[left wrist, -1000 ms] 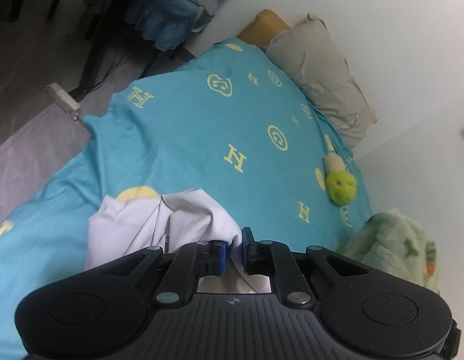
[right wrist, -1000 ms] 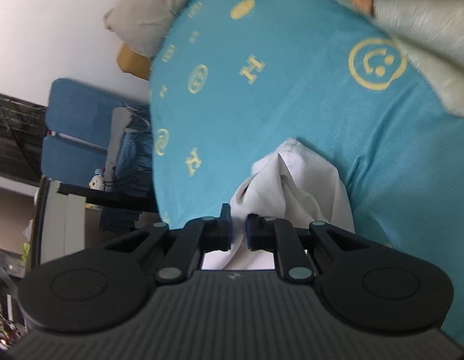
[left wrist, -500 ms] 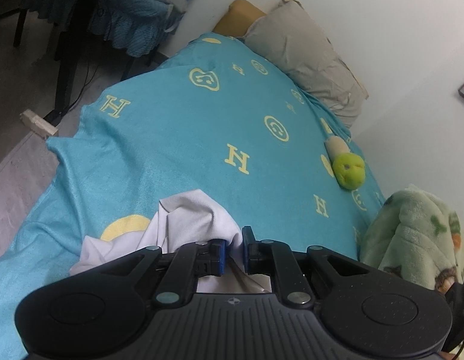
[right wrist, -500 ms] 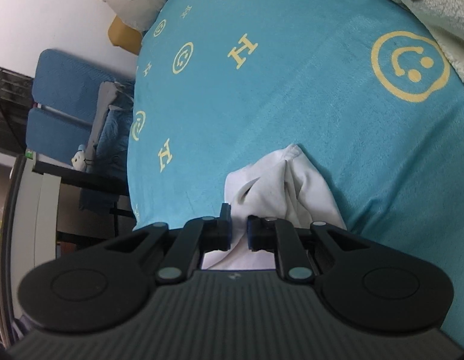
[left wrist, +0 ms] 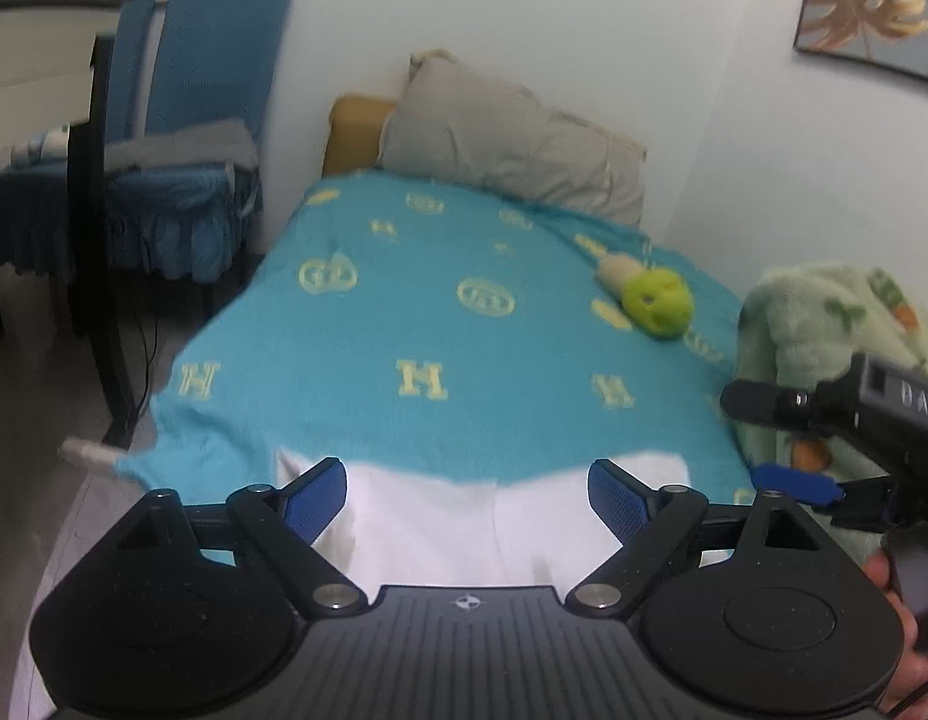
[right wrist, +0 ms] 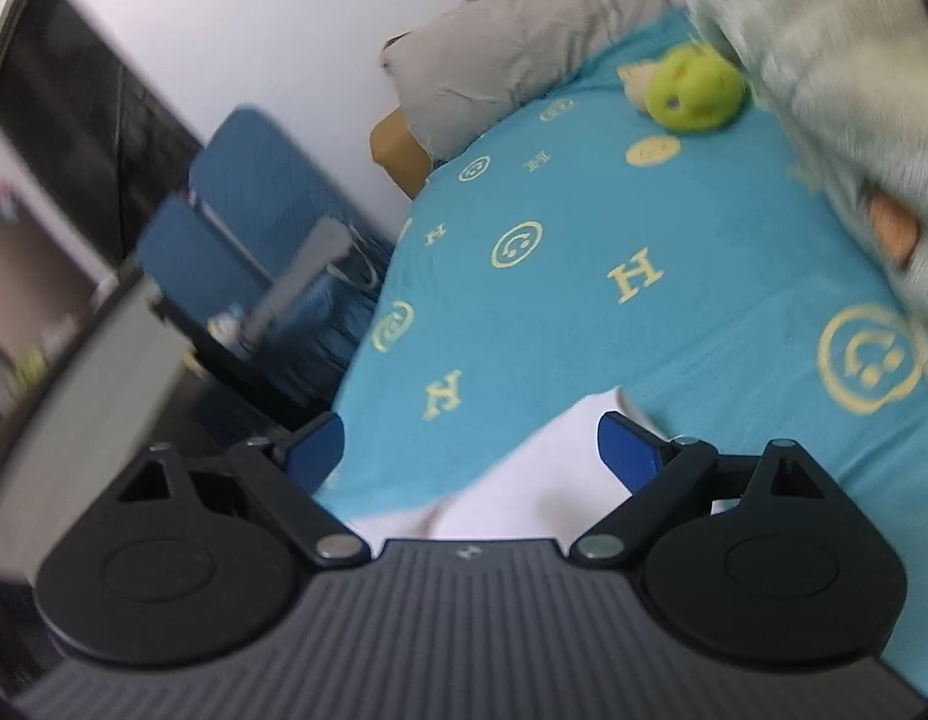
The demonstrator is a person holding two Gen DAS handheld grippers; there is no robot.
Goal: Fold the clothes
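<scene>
A white garment (left wrist: 464,522) lies flat on the near edge of the turquoise bed cover (left wrist: 440,324); it also shows in the right wrist view (right wrist: 542,474). My left gripper (left wrist: 467,495) is open and empty just above the garment, its blue pads wide apart. My right gripper (right wrist: 470,450) is open and empty over the garment's edge. The right gripper also shows at the right of the left wrist view (left wrist: 794,468), beside the garment.
A grey pillow (left wrist: 512,144) lies at the head of the bed. A green plush toy (left wrist: 656,300) and a pale green patterned blanket (left wrist: 824,330) lie at the right. Blue chairs (left wrist: 188,138) stand left of the bed. The wall is behind.
Both grippers were shut on the bunched white garment; now both are open and the garment lies spread on the bed. Both cameras swung level toward the head of the bed.
</scene>
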